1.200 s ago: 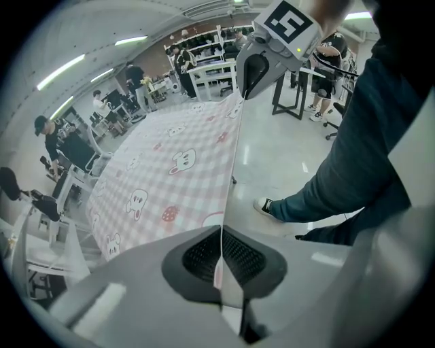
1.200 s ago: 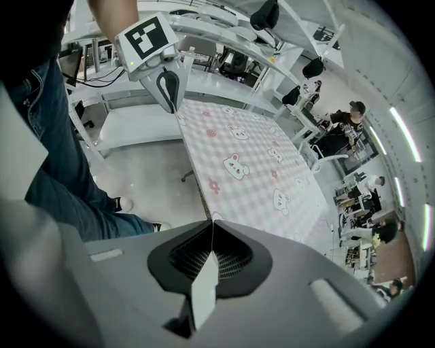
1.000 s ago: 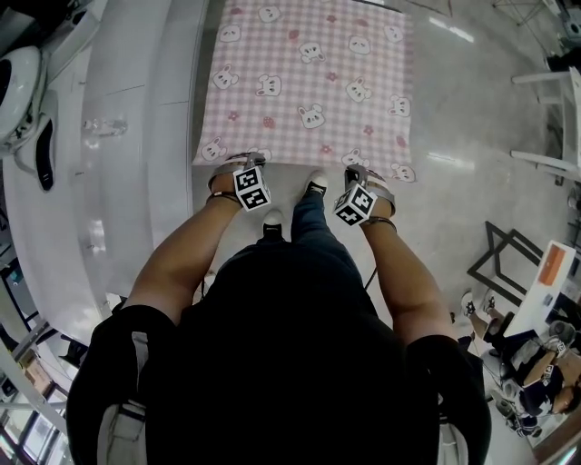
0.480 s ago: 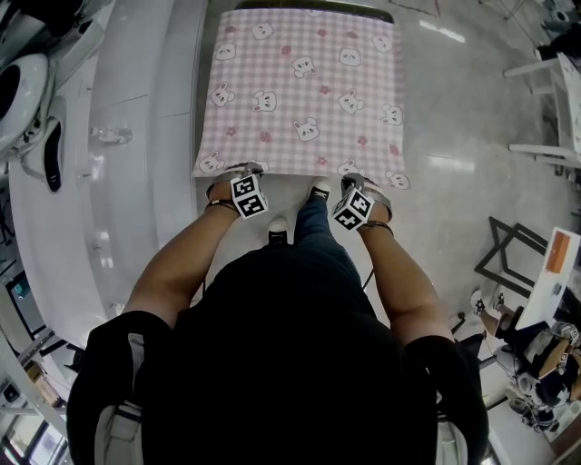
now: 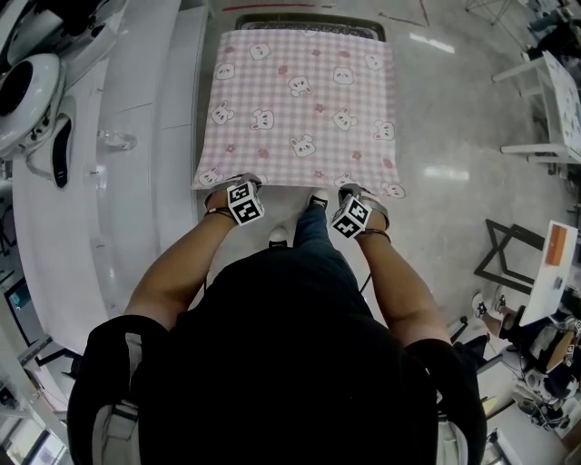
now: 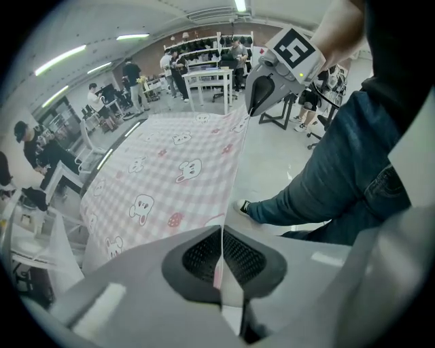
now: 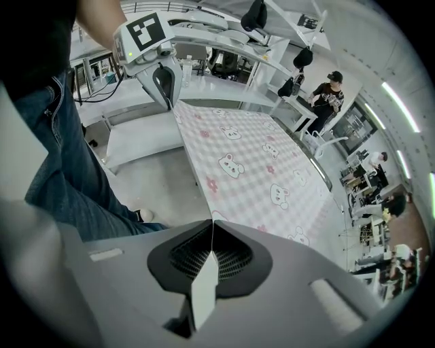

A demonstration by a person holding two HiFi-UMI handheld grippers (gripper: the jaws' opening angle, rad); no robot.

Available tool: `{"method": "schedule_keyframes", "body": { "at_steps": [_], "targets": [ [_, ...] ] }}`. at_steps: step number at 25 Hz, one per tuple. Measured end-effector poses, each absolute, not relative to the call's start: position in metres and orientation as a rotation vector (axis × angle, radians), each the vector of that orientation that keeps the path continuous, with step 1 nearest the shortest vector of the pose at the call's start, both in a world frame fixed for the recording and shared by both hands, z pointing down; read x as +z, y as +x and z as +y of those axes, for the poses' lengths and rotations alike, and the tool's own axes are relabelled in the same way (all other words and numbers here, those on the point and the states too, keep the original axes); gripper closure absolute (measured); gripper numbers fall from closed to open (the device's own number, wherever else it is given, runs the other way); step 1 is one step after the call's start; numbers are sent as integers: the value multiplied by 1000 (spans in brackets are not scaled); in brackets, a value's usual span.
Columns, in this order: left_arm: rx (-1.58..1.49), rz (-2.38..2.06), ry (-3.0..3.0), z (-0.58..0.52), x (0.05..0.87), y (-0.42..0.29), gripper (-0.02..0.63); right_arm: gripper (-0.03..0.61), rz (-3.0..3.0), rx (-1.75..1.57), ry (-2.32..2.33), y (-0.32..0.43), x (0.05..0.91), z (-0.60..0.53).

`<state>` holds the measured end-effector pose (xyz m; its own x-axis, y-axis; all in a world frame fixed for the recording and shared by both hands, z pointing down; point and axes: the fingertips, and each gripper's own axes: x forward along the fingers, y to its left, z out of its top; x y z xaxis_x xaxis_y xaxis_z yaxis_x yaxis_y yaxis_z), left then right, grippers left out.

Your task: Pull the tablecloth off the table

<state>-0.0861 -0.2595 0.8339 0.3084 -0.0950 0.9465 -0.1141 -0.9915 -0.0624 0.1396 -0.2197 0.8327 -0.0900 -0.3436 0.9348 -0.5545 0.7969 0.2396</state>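
Note:
A pink checked tablecloth (image 5: 300,100) with bear prints is stretched out flat ahead of me, its far end over the table (image 5: 309,20), whose dark far edge shows past it. My left gripper (image 5: 234,182) is shut on the cloth's near left corner. My right gripper (image 5: 356,190) is shut on the near right corner. In the left gripper view the tablecloth (image 6: 170,177) runs from the left gripper (image 6: 221,239) to the other gripper, its edge pinched between the jaws. The right gripper view shows the tablecloth (image 7: 258,166) clamped in the right gripper (image 7: 212,234) the same way.
A long white counter (image 5: 109,182) runs along the left side. My legs and shoes (image 5: 316,195) stand on the glossy floor just behind the cloth's near edge. A black frame (image 5: 508,259) and white furniture (image 5: 545,100) stand at the right. People work at desks in the background (image 6: 41,156).
The cloth has slid toward me: its far edge has come into view and the table's dark far edge is uncovered. Both grippers keep their hold on the near corners.

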Motion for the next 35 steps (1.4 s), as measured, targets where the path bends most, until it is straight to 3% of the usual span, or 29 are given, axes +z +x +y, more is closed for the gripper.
{"method": "schedule_keyframes", "body": {
  "at_steps": [35],
  "targets": [
    [1574,-270,2570,-165,751,-114,612,541,-1685,199,917,109,751,-109]
  ]
}}
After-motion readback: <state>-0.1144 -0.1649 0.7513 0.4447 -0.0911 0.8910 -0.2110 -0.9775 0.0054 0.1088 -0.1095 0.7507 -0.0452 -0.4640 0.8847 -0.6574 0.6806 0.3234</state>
